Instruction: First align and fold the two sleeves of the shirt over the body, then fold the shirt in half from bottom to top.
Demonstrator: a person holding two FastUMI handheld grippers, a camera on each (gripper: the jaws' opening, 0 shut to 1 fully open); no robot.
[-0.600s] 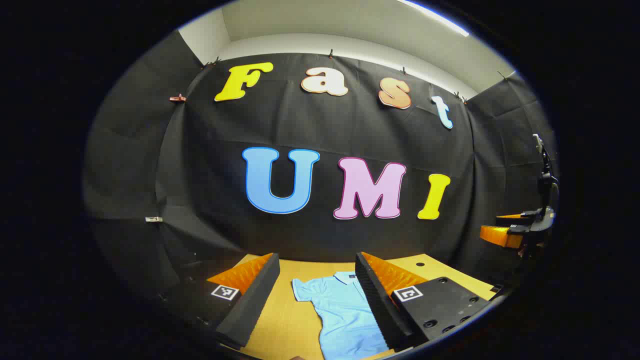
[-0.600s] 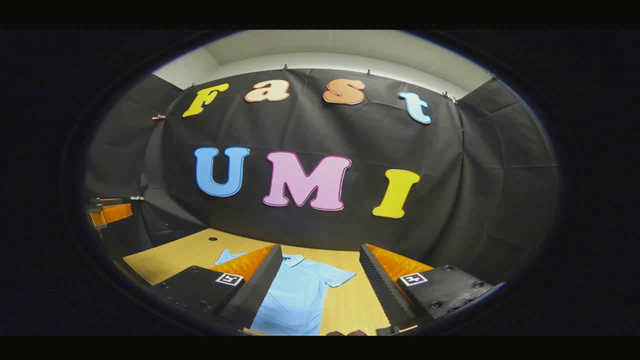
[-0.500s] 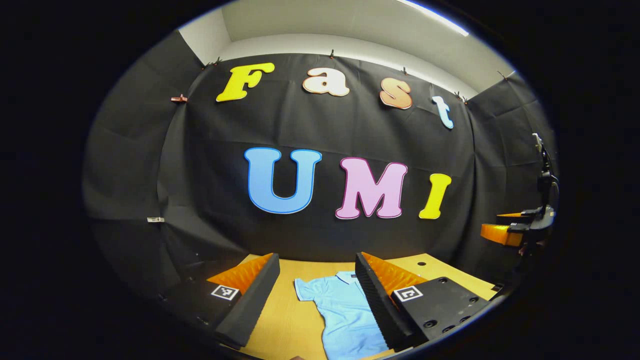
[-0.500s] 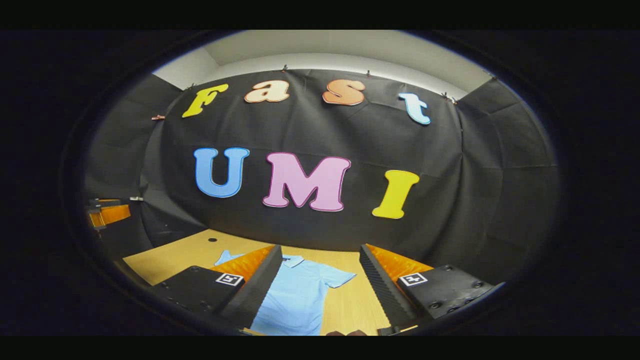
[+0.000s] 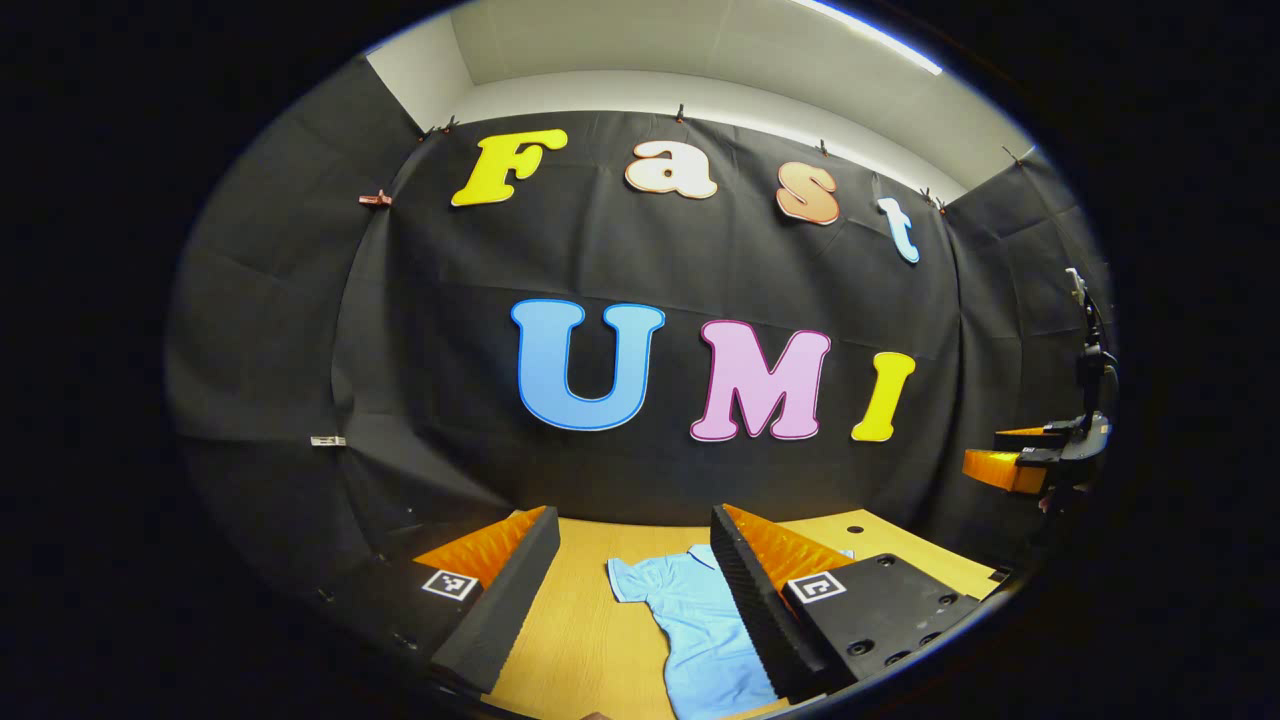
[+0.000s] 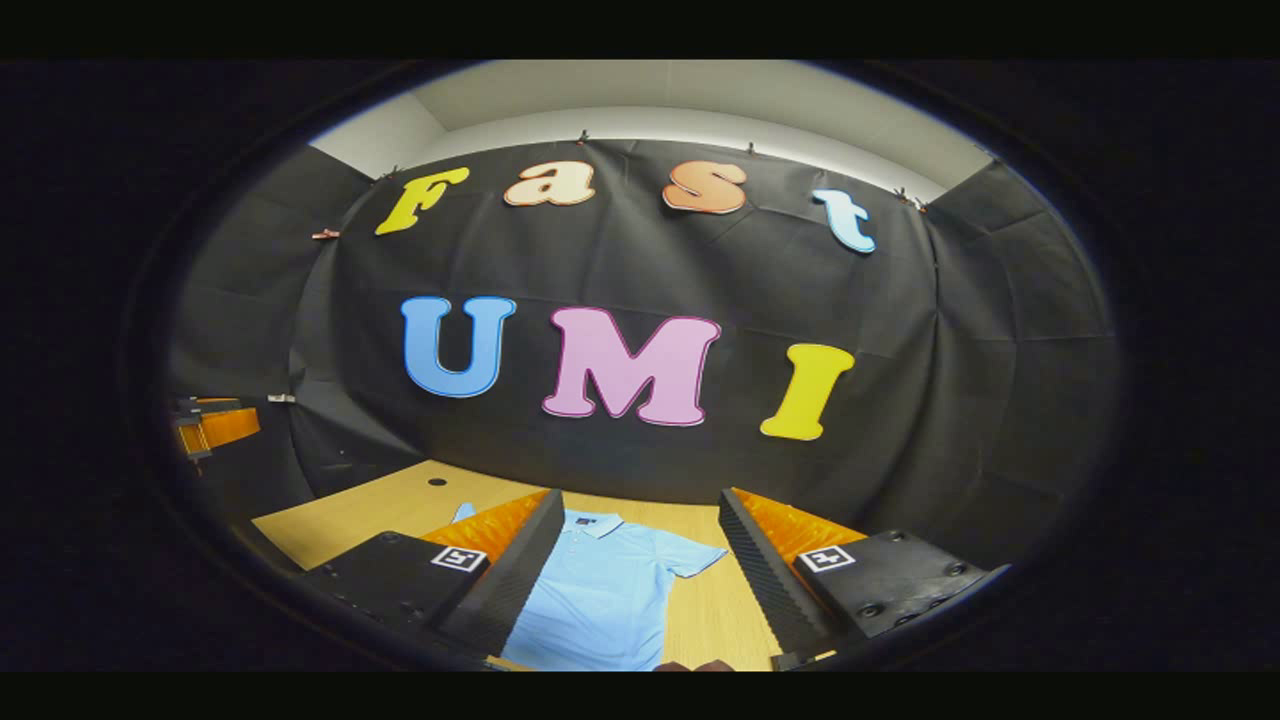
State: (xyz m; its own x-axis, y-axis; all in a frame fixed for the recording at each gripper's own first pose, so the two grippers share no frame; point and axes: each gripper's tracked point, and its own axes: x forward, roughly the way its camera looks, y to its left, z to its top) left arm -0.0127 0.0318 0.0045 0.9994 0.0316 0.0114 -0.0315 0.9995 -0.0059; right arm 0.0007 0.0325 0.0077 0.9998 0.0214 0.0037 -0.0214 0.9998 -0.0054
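Left gripper view: the left tongs (image 5: 632, 590) hang above a pale wooden bench (image 5: 570, 640), the two ridged, wedge-shaped fingers spread wide with nothing between them. A light blue short-sleeved shirt (image 5: 700, 630) of soft cloth lies flat on the bench at 6 o'clock, collar toward the black cloth wall (image 5: 450, 330), its right half hidden behind the finger on that side. One sleeve (image 5: 630, 580) sticks out at the shirt's 9 o'clock. At 3 o'clock, well apart, the right tongs (image 5: 1010, 455) show side-on.

Right gripper view: the right tongs (image 6: 640, 565) are likewise wide open and empty above the bench (image 6: 350, 515). The shirt (image 6: 600, 600) lies spread at 6 o'clock, its collar (image 6: 595, 522) at the far end, a sleeve (image 6: 695, 558) pointing to 3 o'clock. The left tongs (image 6: 205, 425) appear small at 9 o'clock.
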